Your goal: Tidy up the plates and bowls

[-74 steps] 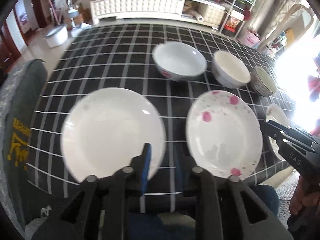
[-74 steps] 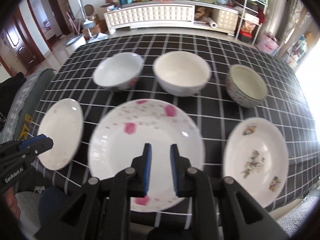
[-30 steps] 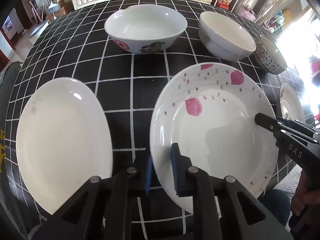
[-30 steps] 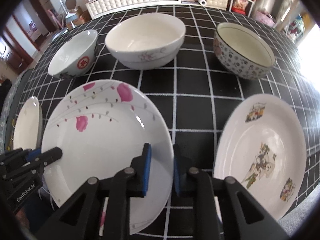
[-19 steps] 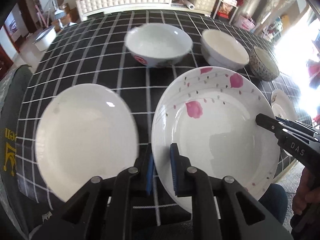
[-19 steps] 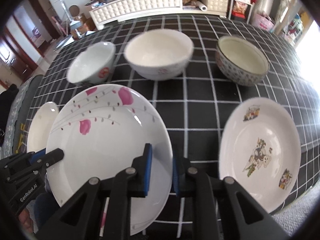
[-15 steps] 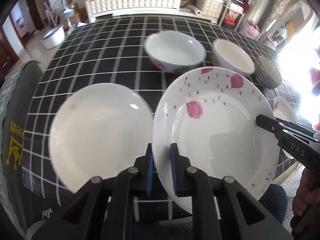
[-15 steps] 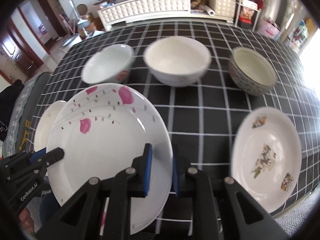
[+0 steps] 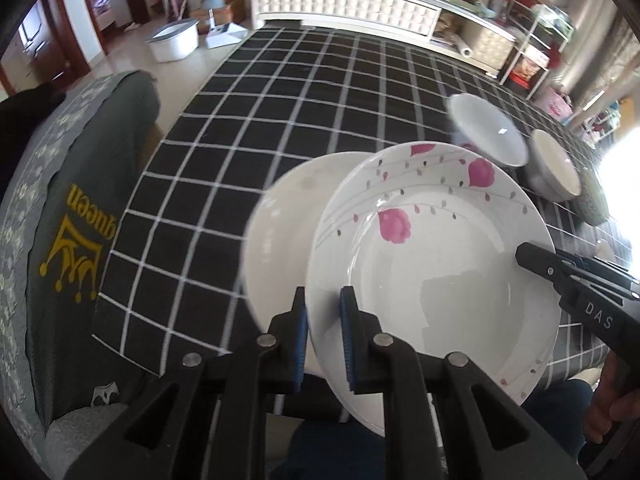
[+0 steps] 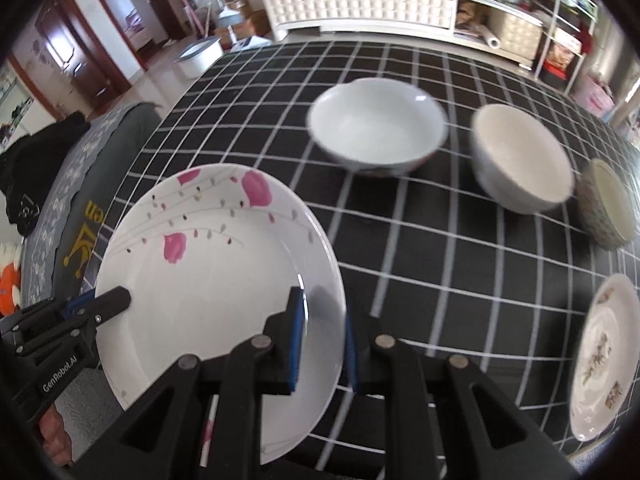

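Note:
A white plate with pink flowers (image 9: 432,256) hangs above the black checked tablecloth, held at two rims. My left gripper (image 9: 324,336) is shut on its near left rim. My right gripper (image 10: 324,336) is shut on the opposite rim, and shows in the left wrist view as black fingers (image 9: 536,260). In that view the flowered plate overlaps a plain white plate (image 9: 280,232) lying on the cloth below it. Behind stand a white bowl (image 10: 376,128), a cream bowl (image 10: 520,156) and a patterned bowl (image 10: 608,204).
A plate with small pictures (image 10: 604,352) lies near the table's right front edge. A grey covered chair (image 9: 72,220) with yellow lettering stands against the table's left side. The far half of the tablecloth (image 9: 320,92) is bare squares.
Both grippers closed on the flowered plate's rims, lifted it and carried it leftward; it now partly covers the plain white plate. The bowls stayed in place.

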